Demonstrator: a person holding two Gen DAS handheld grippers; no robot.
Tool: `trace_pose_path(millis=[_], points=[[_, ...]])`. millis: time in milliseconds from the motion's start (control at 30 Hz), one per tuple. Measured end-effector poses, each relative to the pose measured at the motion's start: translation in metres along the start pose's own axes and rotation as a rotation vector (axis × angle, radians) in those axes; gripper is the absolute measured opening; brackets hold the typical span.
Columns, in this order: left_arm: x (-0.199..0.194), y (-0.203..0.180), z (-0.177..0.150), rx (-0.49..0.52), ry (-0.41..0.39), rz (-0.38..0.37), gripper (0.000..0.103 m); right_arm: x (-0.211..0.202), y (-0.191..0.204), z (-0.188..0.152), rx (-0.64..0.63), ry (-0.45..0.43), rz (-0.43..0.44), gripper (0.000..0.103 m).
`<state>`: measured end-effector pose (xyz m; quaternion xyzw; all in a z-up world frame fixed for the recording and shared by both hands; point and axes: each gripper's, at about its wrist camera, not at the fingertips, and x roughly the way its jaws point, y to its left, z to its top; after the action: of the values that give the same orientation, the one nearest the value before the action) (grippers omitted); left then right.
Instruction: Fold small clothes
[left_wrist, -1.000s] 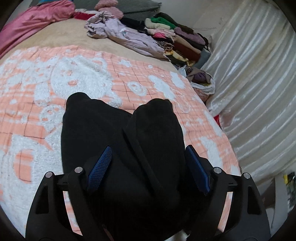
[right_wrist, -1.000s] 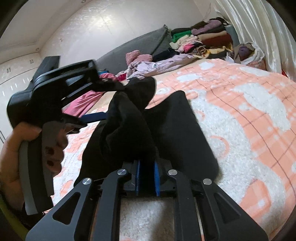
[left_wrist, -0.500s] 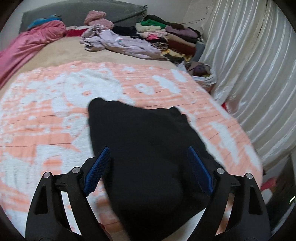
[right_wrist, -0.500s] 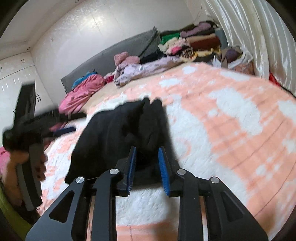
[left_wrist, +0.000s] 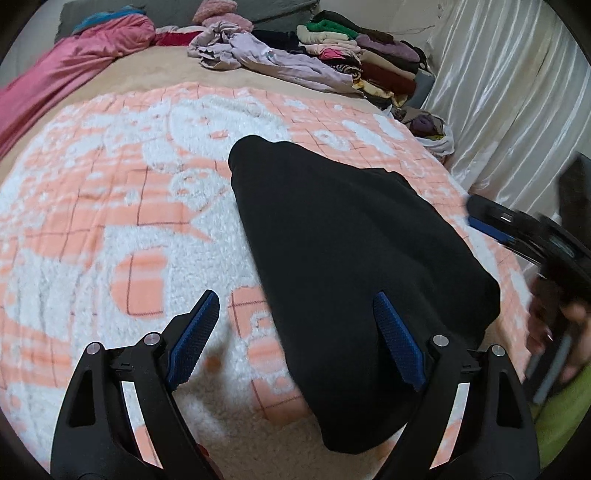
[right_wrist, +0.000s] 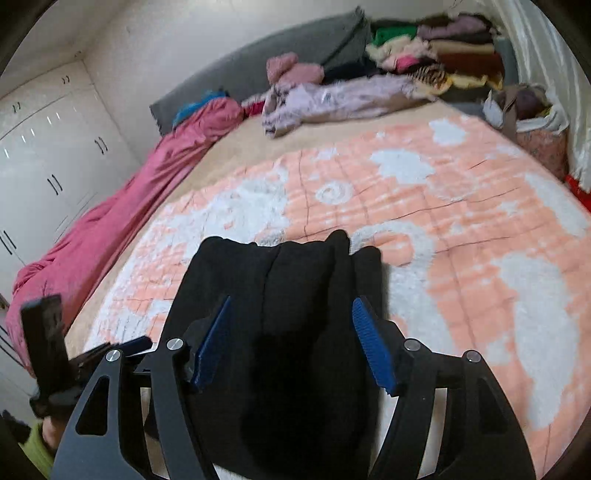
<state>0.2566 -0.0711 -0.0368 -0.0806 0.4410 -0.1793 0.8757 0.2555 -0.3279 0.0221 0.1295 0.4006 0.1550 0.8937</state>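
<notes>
A folded black garment (left_wrist: 351, 254) lies flat on the orange and white fleece blanket (left_wrist: 122, 206). My left gripper (left_wrist: 295, 332) is open and empty above the garment's near left edge. In the right wrist view the same black garment (right_wrist: 295, 295) lies under my right gripper (right_wrist: 291, 339), which is open and empty above it. The right gripper also shows at the right edge of the left wrist view (left_wrist: 517, 236). The left gripper shows at the lower left of the right wrist view (right_wrist: 74, 362).
A lilac garment (left_wrist: 273, 59) lies loose at the far side of the bed. A stack of folded clothes (left_wrist: 369, 62) sits at the back right. A pink duvet (left_wrist: 62, 74) runs along the left. A bag of clothes (left_wrist: 432, 129) and white curtain (left_wrist: 509, 103) stand on the right.
The right gripper opened and let go of the black garment, which dropped flat onto the blanket. Both grippers pulled back; the left one shifted left.
</notes>
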Motion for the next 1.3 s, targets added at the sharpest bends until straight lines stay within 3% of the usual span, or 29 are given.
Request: trace_pose_path(millis=[167,333,367,467,567,900,1133,1300], points=[[0.000,-0.001,-0.003,0.000,0.003,-0.012,0.080,0.032,-0.006,0.007,0.016,0.079,-0.055,0.066],[0.002,-0.006,-0.006,0.012,0.004,-0.012,0.081,0.047,-0.006,0.006,-0.005,0.102,-0.062,0.066],[0.002,-0.006,-0.006,0.015,0.005,-0.011,0.082,0.050,-0.006,0.006,0.001,0.108,-0.050,0.063],[0.002,-0.007,-0.007,0.015,0.004,-0.009,0.083,0.050,-0.006,0.005,0.003,0.107,-0.026,0.029],[0.003,-0.007,-0.007,0.012,0.006,-0.009,0.083,0.047,-0.005,0.004,-0.009,0.096,-0.012,0.016],[0.000,-0.010,-0.008,0.021,0.008,-0.024,0.083,0.005,-0.008,0.002,-0.028,-0.014,-0.012,0.012],[0.006,-0.012,-0.011,0.014,0.022,-0.037,0.084,0.026,-0.027,-0.012,-0.029,0.049,-0.095,0.012],[0.006,-0.014,-0.012,0.022,0.025,-0.032,0.084,0.033,-0.026,-0.018,-0.036,0.038,-0.127,0.014]])
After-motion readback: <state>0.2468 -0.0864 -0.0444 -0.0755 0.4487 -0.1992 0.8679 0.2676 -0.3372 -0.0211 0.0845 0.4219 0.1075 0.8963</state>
